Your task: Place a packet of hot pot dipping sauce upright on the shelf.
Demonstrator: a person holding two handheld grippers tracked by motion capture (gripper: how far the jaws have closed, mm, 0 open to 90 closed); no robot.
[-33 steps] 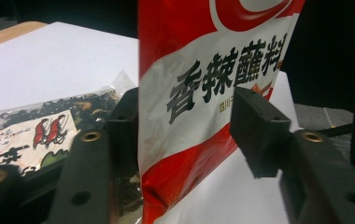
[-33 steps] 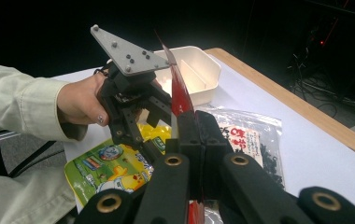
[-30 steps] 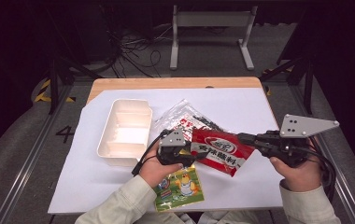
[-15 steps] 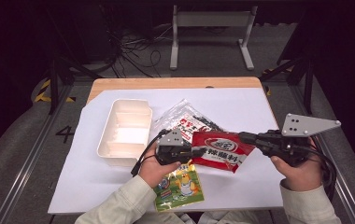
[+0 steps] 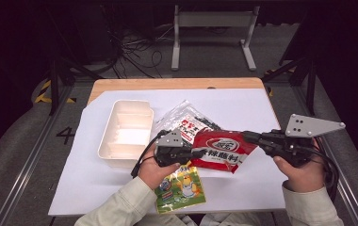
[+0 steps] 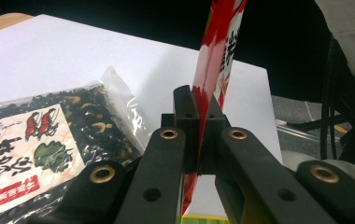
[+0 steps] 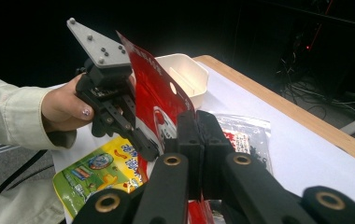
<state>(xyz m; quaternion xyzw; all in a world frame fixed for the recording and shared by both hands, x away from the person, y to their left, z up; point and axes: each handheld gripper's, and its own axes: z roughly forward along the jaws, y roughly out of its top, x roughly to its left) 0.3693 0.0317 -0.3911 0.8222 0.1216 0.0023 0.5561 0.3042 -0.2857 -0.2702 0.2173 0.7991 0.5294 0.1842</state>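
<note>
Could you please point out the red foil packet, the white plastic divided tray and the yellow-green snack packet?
red foil packet (image 5: 222,150), high view, on its printed front.
white plastic divided tray (image 5: 107,149), high view, on its near rim.
yellow-green snack packet (image 5: 184,186), high view, on its printed face.

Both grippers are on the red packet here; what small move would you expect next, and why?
Probably carry the red packet leftward toward the white tray. The left gripper and right gripper are both shut on its opposite edges, holding it off the table above the clear seaweed bag and the yellow-green packet; the tray looks empty.
</note>
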